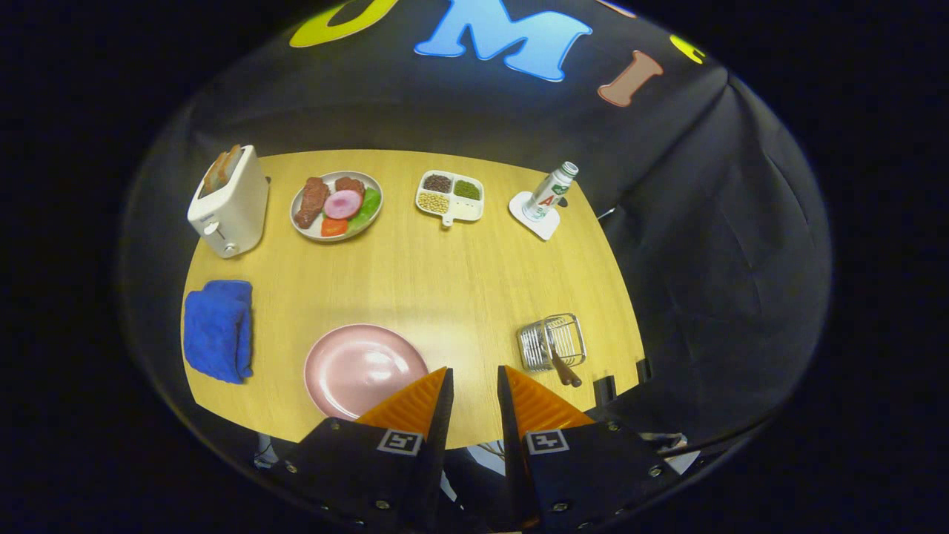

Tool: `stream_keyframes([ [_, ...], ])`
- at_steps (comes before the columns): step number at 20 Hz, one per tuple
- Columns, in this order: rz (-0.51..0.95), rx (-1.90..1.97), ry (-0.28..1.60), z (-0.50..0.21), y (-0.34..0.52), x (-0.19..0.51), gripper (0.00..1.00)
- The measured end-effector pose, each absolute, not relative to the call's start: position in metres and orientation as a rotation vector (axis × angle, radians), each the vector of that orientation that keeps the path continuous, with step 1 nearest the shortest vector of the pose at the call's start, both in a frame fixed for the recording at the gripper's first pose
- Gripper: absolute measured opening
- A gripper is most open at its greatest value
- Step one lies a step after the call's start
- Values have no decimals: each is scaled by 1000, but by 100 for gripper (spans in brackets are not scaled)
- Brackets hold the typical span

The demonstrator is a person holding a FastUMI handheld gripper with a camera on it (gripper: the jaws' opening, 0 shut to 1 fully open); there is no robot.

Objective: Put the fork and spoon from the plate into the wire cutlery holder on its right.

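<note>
A pink plate (356, 363) lies on the wooden table just ahead of my left finger, with nothing on it. To its right stands the wire cutlery holder (552, 343), and brown handles (563, 368) stick out of it toward me. My gripper (474, 382) hovers high above the table's near edge, between plate and holder. Its fingers stand a small gap apart with nothing between them.
A folded blue cloth (219, 330) lies left of the plate. Along the far side stand a white toaster (230, 200) with bread, a plate of food (337, 205), a divided dish of beans (451, 196) and a bottle (549, 193) on a white coaster.
</note>
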State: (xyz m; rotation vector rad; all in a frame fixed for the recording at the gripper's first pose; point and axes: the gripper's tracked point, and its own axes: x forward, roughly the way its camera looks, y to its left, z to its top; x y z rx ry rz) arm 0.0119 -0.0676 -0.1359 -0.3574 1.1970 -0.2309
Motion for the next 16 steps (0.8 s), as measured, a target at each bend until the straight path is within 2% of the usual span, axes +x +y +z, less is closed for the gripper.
stream_keyframes([
  [13, -9, -420, 1205, -161, 17, -14, 36],
  [16, 66, -395, 1060, -151, 37, 5, 37],
])
